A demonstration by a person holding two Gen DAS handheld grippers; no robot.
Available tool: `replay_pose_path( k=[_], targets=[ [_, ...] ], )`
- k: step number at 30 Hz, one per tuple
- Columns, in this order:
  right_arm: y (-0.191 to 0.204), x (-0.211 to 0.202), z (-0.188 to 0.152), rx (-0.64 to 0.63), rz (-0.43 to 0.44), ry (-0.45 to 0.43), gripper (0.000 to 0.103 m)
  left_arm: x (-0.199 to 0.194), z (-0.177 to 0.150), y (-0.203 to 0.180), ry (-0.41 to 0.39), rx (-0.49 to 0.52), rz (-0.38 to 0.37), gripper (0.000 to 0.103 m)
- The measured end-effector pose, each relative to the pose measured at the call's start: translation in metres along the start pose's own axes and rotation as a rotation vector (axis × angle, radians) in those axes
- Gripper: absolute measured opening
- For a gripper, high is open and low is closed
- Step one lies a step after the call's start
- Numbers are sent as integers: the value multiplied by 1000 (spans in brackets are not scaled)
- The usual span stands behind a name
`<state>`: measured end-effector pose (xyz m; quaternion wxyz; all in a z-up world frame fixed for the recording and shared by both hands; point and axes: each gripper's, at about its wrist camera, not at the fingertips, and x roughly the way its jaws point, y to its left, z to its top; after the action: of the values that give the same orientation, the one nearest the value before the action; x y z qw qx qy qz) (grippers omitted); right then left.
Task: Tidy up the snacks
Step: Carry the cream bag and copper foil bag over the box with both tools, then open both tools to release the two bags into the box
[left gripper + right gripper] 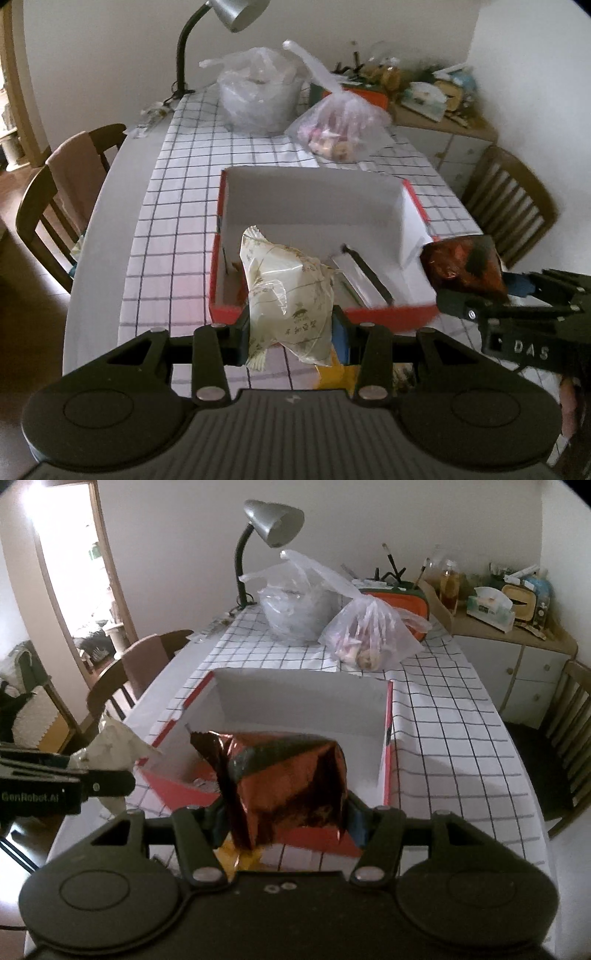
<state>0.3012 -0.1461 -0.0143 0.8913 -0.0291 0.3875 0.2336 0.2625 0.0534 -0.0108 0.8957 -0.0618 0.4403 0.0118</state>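
Observation:
My left gripper (pixel 291 328) is shut on a cream-white snack packet (pixel 288 291), held in the air just before the near edge of the red box (pixel 391 314). My right gripper (pixel 284 812) is shut on a shiny red-brown foil snack bag (pixel 288 779), also raised in front of the box (pixel 387 738). The box is open, white inside, with a few small things on its floor. From the left wrist view the foil bag (pixel 461 266) and right gripper (pixel 491 306) show at the right. From the right wrist view the white packet (pixel 110 746) and left gripper (pixel 77 775) show at the left.
A checked tablecloth (pixel 184 206) covers the table. Two clear plastic bags (pixel 258 96) (pixel 340 125) and a grey desk lamp (pixel 236 14) stand at the far end. Wooden chairs (pixel 62 199) (pixel 513 199) flank the table. A cluttered cabinet (pixel 517 635) stands at the right. A yellow packet (pixel 332 373) lies under my left gripper.

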Motion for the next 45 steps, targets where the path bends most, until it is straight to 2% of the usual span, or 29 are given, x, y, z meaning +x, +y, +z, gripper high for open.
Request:
replay_pose_path(
  k=[6, 10, 16, 23, 28, 31, 33, 45],
  targets=[
    [-11, 36, 23, -25, -4, 31, 54, 45, 35, 2, 68, -10, 40, 41],
    [-18, 66, 30, -28, -15, 78, 54, 75, 43, 4, 120, -7, 60, 41],
    [-26, 93, 24, -20, 20, 142, 55, 112, 45, 3, 186, 10, 79, 41],
    [-29, 106, 20, -24, 35, 171, 59, 134, 39, -3, 232, 27, 83, 42],
    [-31, 108, 18, -24, 30, 171, 63, 138, 33, -6, 239, 47, 90, 42],
    [-31, 106, 15, -18, 34, 172, 67, 134, 31, -7, 227, 51, 88, 49],
    [-31, 103, 14, -21, 33, 166, 71, 129, 31, -7, 211, 49, 83, 57],
    [-23, 62, 14, -8, 33, 92, 81, 77, 26, -8, 100, 40, 39, 65]
  ],
)
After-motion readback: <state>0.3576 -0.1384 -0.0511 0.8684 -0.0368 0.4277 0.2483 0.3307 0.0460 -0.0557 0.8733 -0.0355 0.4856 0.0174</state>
